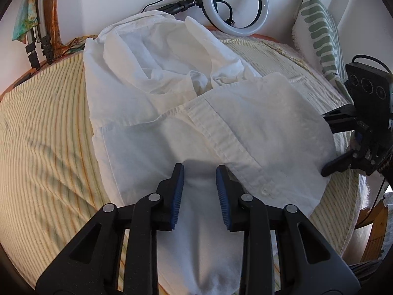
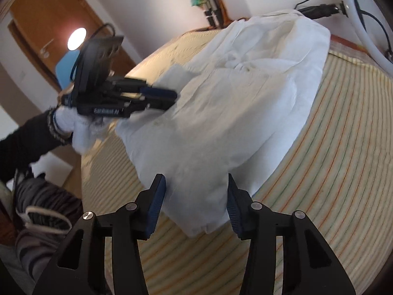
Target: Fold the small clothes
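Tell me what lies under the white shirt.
The white shirt lies spread on a striped bedspread, which shows around it on both sides. Behind it a ring light leans on the wall. Whatever lies directly beneath the crumpled cloth is covered.

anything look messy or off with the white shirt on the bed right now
Yes. The white cotton shirt lies on the striped bedspread with its far half heaped in a crumpled mound instead of spread flat, so the fold looks uneven. No damage shows.
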The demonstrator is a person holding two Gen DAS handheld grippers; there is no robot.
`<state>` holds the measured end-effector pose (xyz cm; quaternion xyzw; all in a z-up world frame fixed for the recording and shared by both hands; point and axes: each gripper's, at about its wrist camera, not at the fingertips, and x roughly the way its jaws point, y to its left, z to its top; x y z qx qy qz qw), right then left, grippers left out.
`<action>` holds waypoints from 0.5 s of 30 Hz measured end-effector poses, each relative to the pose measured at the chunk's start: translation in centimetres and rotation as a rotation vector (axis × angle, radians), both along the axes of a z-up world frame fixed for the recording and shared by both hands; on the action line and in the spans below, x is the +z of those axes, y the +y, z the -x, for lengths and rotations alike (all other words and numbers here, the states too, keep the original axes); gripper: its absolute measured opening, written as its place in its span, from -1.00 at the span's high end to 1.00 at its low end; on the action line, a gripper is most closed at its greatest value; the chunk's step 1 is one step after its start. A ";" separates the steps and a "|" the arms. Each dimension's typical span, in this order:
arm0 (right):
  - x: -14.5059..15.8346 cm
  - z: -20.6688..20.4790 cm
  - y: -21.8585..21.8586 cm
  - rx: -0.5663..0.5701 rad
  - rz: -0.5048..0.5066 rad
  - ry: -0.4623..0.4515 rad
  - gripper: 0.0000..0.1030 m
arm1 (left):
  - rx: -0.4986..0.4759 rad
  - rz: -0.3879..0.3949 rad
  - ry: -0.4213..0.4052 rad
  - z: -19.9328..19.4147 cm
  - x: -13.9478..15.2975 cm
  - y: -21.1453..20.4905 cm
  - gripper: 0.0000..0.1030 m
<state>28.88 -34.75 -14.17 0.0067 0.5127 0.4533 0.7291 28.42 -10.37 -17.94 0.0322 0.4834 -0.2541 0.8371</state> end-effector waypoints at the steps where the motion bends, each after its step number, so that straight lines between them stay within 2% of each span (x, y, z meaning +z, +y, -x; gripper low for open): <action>1: 0.1 0.3 -0.4 0.010 -0.014 0.003 0.12 | 0.016 -0.003 0.008 -0.2 0.5 0.0 0.43; 2: 0.2 0.7 -1.1 0.012 -0.027 0.004 0.12 | 0.028 0.019 0.011 -0.4 1.2 0.0 0.43; 5: -0.1 1.2 -1.8 0.006 -0.048 0.009 0.12 | 0.011 0.206 0.043 -1.4 4.2 -1.4 0.43; 6: -0.2 1.3 -1.7 0.011 -0.043 0.007 0.12 | -0.029 0.207 0.034 -1.6 4.8 -3.0 0.43; 8: -0.1 1.4 -1.0 0.027 -0.026 -0.014 0.11 | -0.130 0.138 0.014 -2.0 5.0 -6.9 0.43; 10: 0.0 1.6 -0.6 0.046 -0.008 -0.034 0.11 | -0.206 0.099 0.052 -2.9 4.0 -9.7 0.43; 14: -0.1 1.8 -0.5 0.069 0.004 -0.031 0.12 | -0.198 0.003 0.051 -5.3 1.3 -12.7 0.43; 15: -0.1 2.0 -0.5 0.074 0.003 -0.023 0.23 | -0.190 -0.005 0.060 -5.6 0.7 -12.8 0.43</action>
